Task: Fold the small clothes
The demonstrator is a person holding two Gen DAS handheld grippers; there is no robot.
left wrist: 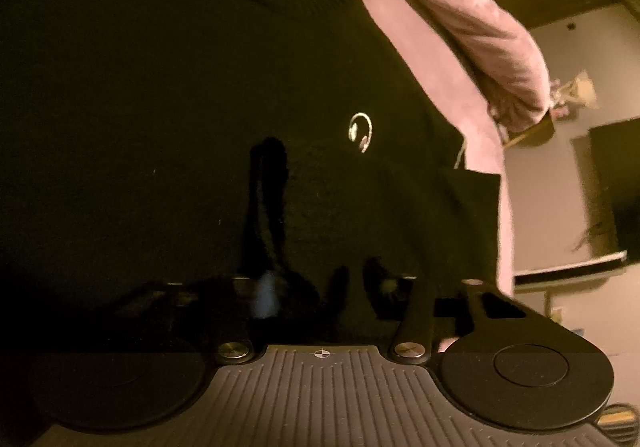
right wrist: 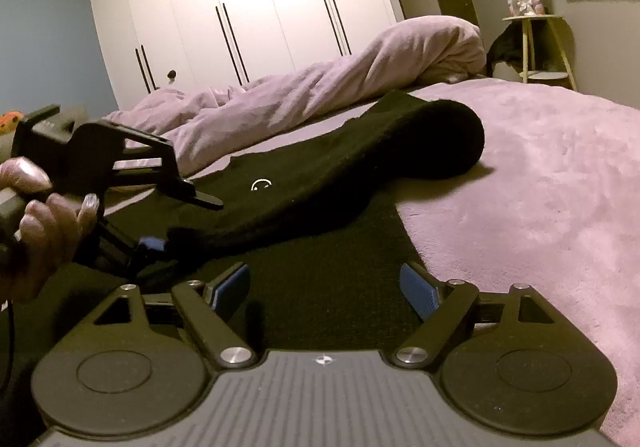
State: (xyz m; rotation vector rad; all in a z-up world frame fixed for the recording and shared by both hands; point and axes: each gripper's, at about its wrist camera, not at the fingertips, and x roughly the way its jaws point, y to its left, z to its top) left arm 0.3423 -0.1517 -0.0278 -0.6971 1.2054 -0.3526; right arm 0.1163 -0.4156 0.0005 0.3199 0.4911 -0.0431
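Clamped on a lifted edge of the black garment [right wrist: 340, 151], the left gripper [right wrist: 160, 247] seems, in the right wrist view, to raise a flap for folding; the right gripper [right wrist: 324, 287] hovers with jaws apart over the flat cloth, apparently to pin or take the near hem. The garment lies near the bed's [right wrist: 540, 167] near edge, duvet [right wrist: 320, 87] bunched along the far side. Left wrist view shows mostly dark cloth and a small headphone logo [left wrist: 360, 131], its fingers lost in shadow.
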